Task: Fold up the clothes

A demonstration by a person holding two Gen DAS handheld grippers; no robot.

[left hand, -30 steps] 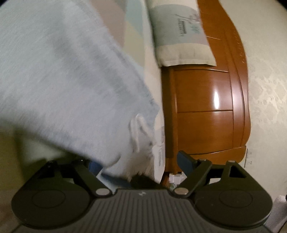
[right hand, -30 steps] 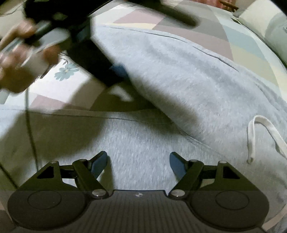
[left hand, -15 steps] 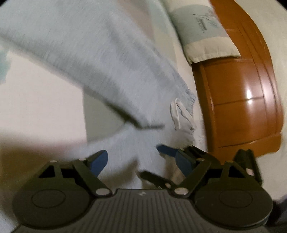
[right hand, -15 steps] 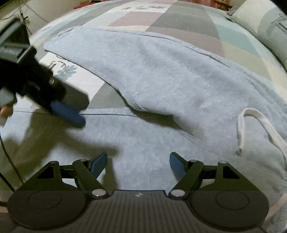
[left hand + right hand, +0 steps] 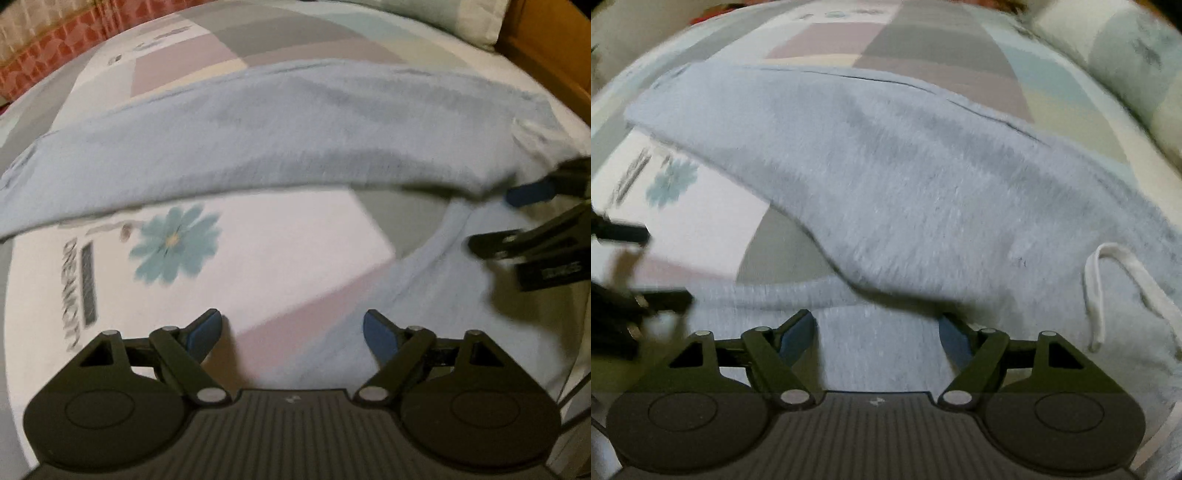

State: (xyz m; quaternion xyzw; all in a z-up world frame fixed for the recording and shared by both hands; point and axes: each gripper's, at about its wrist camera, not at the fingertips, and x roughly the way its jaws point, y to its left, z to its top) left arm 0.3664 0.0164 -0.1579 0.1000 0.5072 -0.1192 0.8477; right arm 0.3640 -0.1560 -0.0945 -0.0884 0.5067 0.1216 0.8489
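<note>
The pale grey fleece sweatpants [image 5: 923, 192] are lying spread across the patchwork bedsheet [image 5: 258, 258] of the bed, one leg stretching out long toward the far left and folding over the other leg beneath it, and both views are blurring a little. The left tool [image 5: 291, 332] is hovering low with its blue-padded fingers [image 5: 205, 332] spread wide apart and gripping nothing, sitting over a white and pink patch of the sheet just beside the lower leg's edge. Ahead of it on the sheet, a printed teal flower [image 5: 177, 247] is showing next to a column of dark lettering. The right tool [image 5: 877, 332] is hanging over the lower leg's fabric, right at the seam where the upper leg is overlapping it; its fingers are parted too, holding nothing, with the cloth lying flat between them. From the left wrist view that same right tool [image 5: 532, 192] is poking in at the right edge, close to the waist end of the garment. A white drawstring loop [image 5: 1108, 284] is resting on the grey fleece off to the right. A cream and pale green pillow [image 5: 1126, 62] is sitting at the far right of the bed, and a strip of red patterned fabric [image 5: 55, 48] is showing beyond the far edge of the sheet.
</note>
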